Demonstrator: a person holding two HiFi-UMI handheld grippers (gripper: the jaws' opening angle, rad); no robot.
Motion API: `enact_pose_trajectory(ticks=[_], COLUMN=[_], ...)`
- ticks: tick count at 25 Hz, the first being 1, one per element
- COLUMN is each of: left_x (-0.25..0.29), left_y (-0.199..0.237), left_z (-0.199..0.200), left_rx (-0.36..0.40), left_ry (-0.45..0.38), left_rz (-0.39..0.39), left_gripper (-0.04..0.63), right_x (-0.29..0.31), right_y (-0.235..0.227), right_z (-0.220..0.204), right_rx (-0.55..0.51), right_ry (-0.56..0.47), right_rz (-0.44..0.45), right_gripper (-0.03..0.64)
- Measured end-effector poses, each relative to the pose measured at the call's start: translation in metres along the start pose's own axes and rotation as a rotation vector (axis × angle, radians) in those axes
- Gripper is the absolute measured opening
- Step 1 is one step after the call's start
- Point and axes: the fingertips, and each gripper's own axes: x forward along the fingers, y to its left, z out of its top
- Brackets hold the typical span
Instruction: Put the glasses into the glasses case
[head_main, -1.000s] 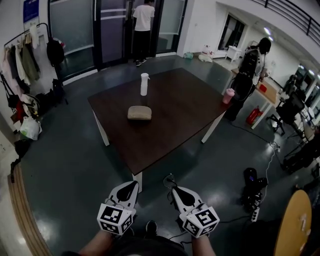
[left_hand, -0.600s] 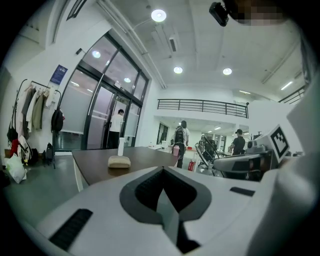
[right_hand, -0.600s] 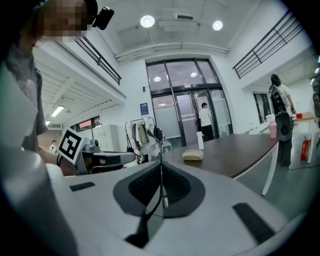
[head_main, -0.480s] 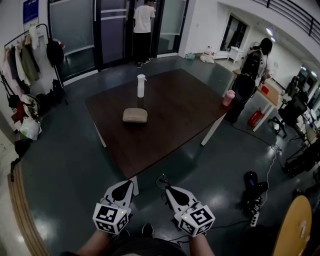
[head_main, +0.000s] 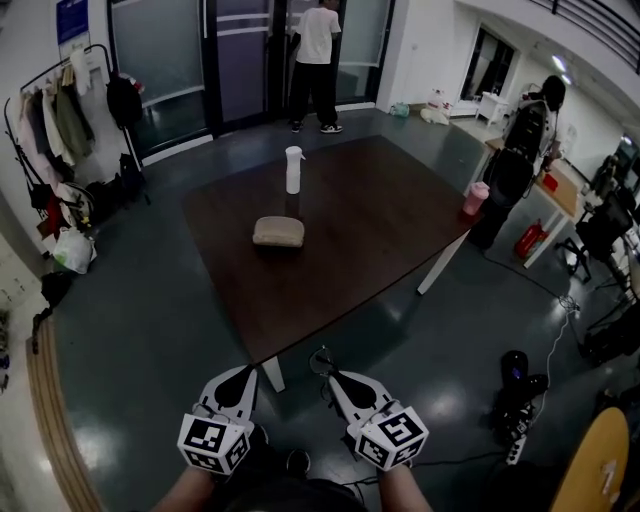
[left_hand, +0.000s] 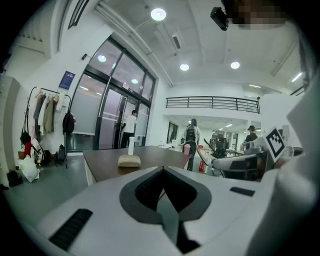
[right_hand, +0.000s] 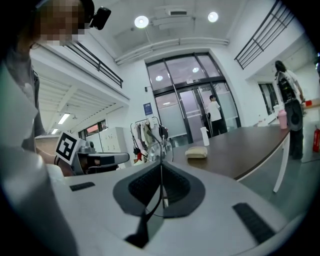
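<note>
Two grippers sit low in front of the person, well short of the table (head_main: 380, 240). The right gripper (head_main: 336, 380) is clenched on the glasses (right_hand: 160, 149), pinching the thin frame edge-on so the lenses ride clear of the pads. The left gripper (head_main: 243, 375) is closed on nothing, probably kept free to open the glasses case (head_main: 279, 232). The case lies on the tabletop at about twelve o'clock and looks shut, with a white bottle (head_main: 294, 170) just beyond it.
</note>
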Motion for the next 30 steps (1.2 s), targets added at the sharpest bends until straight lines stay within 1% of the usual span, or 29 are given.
enact_pose_trajectory(ticks=[5, 8, 11, 17, 23, 26, 30], left_x=[0.019, 0.042, 0.069, 0.127, 0.186, 0.206, 0.227], left_y=[0.026, 0.044, 0.060, 0.106, 0.159, 0.183, 0.214], left_z=[-0.001, -0.003, 0.002, 0.015, 0.032, 0.037, 0.041], left_rx=[-0.019, -0.030, -0.029, -0.033, -0.006, -0.009, -0.030], left_ry=[0.010, 0.023, 0.030, 0.042, 0.049, 0.055, 0.070], left_rz=[0.029, 0.029, 0.002, -0.045, -0.081, -0.088, -0.100], left_gripper=[0.006, 0.006, 0.006, 0.006, 0.006, 0.006, 0.006], right_x=[0.023, 0.037, 0.059, 0.123, 0.200, 0.233, 0.265], right_y=[-0.010, -0.025, -0.042, -0.071, -0.096, -0.100, -0.109], right_z=[-0.002, 0.002, 0.007, 0.024, 0.043, 0.054, 0.063], right_rx=[0.006, 0.001, 0.008, 0.007, -0.009, -0.024, -0.027], right_ry=[0.032, 0.036, 0.048, 0.062, 0.071, 0.069, 0.092], right_rz=[0.003, -0.028, -0.059, -0.093, -0.113, -0.119, -0.147], right_gripper=[-0.008, -0.008, -0.008, -0.008, -0.008, -0.008, -0.008])
